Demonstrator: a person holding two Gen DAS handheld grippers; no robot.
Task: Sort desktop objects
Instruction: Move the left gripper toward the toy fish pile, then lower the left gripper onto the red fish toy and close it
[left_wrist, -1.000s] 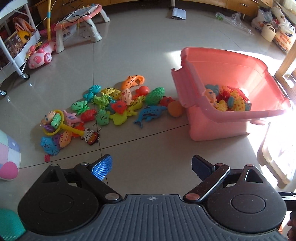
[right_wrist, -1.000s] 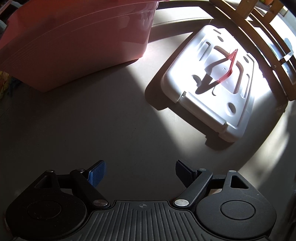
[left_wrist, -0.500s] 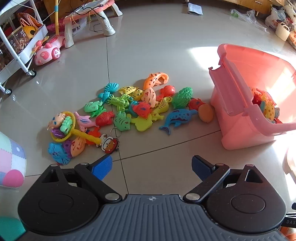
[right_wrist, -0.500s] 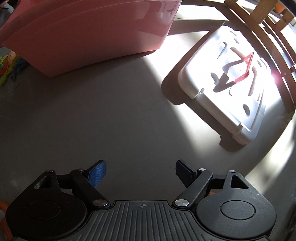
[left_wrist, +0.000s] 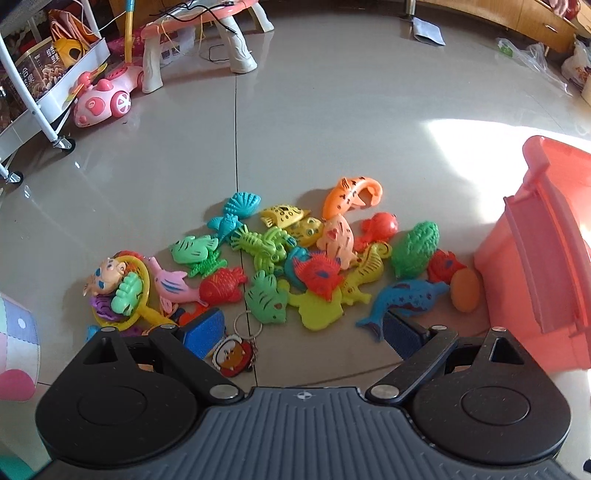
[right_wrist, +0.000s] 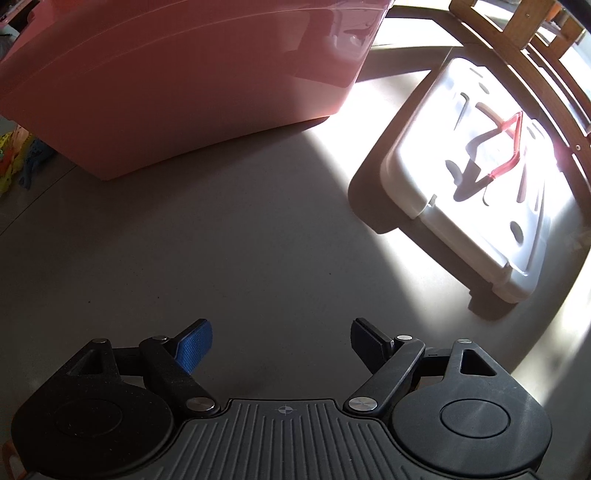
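Several bright plastic sea-animal toys lie in a heap on the tiled floor: a blue dolphin (left_wrist: 406, 297), a red fish (left_wrist: 319, 275), a green fish (left_wrist: 266, 299), an orange fish (left_wrist: 349, 194). A round keychain (left_wrist: 234, 354) lies nearest. My left gripper (left_wrist: 301, 330) hangs open just above the near edge of the heap, nothing between its fingers. The pink bin (left_wrist: 554, 254) stands at the right. In the right wrist view my right gripper (right_wrist: 280, 343) is open over bare floor beside the pink bin's wall (right_wrist: 177, 85).
A white bin lid (right_wrist: 472, 192) with a red handle lies on the floor right of the bin, by wooden chair legs (right_wrist: 517, 40). A pink toy car (left_wrist: 105, 98), a white trolley (left_wrist: 37, 88) and a small pink table (left_wrist: 199, 33) stand at the far left.
My left gripper has swung left and down from the pink bin toward the toy heap, which now looks larger and closer. The right gripper drifted slightly; its jaws stayed open.
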